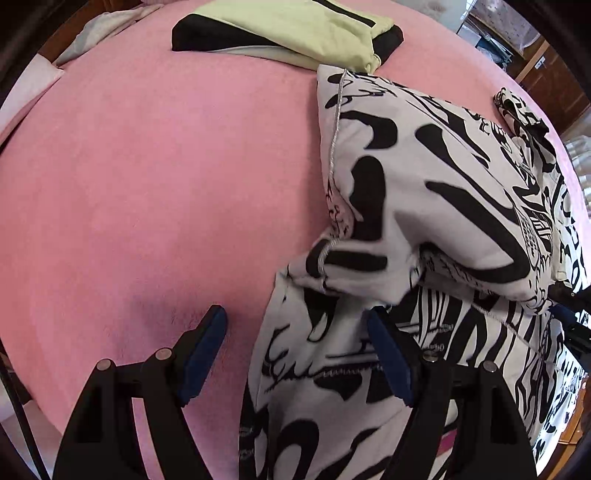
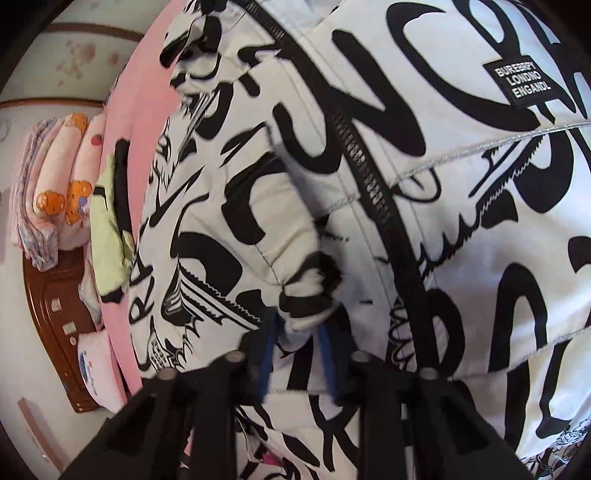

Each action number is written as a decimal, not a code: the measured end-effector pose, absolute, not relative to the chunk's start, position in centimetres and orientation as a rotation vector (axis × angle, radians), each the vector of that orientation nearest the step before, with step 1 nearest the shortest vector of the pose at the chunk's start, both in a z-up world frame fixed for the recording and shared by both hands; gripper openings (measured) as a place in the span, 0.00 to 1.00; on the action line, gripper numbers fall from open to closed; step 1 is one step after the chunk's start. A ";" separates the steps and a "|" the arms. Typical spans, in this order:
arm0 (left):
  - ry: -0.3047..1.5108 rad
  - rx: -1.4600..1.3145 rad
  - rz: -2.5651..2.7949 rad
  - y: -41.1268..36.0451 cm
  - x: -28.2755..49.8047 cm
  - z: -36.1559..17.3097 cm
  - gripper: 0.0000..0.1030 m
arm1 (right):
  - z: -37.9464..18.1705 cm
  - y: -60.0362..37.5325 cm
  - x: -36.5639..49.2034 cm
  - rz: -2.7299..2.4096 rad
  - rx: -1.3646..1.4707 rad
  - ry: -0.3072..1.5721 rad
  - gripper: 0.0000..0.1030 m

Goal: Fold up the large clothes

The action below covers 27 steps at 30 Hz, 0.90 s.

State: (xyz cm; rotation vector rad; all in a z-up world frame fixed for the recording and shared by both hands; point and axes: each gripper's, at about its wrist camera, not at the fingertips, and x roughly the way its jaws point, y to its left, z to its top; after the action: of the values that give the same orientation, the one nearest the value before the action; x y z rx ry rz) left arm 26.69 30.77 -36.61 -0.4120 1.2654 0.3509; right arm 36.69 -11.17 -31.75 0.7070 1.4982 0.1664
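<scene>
The right claw [image 2: 299,343] pinches a bunched fold of the black-and-white jacket [image 2: 424,155]. The left claw [image 1: 295,343] stands spread over the jacket's edge, pink bed [image 1: 147,184] under its left finger.

Jacket [image 1: 424,192]: white with black graffiti lettering, black zipper [image 2: 373,184], silver stitch lines. Bed cover [image 1: 147,184]: plain pink. Folded garment [image 1: 295,33]: pale yellow-green, black trim. Tongs pads [image 1: 207,347]: blue on black arms. Folded bedding [image 2: 55,192]: pink, orange prints.
</scene>
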 end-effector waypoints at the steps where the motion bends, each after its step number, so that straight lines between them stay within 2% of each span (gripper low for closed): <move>1: 1.262 -0.413 0.348 31.0 26.9 -36.8 0.75 | -31.7 -11.5 36.8 0.170 0.735 1.478 0.09; 8: 1.238 -0.367 0.330 32.1 27.1 -37.2 0.74 | -28.6 -13.1 36.4 0.182 0.766 1.298 0.03; 10: 1.224 -0.340 0.321 32.1 27.3 -37.1 0.69 | -27.5 -13.6 35.9 0.171 0.772 1.273 0.03; 12: 1.227 -0.320 0.310 31.8 27.3 -36.5 0.68 | -26.5 -14.3 35.4 0.151 0.770 1.247 0.03; 15: 1.228 -0.294 0.274 31.4 27.7 -36.4 0.54 | -25.1 -15.8 33.9 0.101 0.788 1.206 0.03; 16: 1.231 -0.285 0.254 31.1 27.9 -36.3 0.43 | -24.9 -16.0 33.5 0.092 0.793 1.204 0.03; 17: 1.234 -0.280 0.240 30.6 28.3 -36.2 0.37 | -24.8 -16.4 33.0 0.082 0.796 1.205 0.03; 27: 1.271 -0.302 0.250 29.3 30.1 -36.3 0.33 | -27.5 -17.5 29.1 -0.033 0.778 1.251 0.03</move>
State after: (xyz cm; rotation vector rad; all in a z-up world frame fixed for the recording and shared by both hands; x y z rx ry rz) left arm 30.09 29.28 -36.33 -0.3020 1.2706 0.2498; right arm 29.15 -17.55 -27.53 0.7777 1.2510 -0.0330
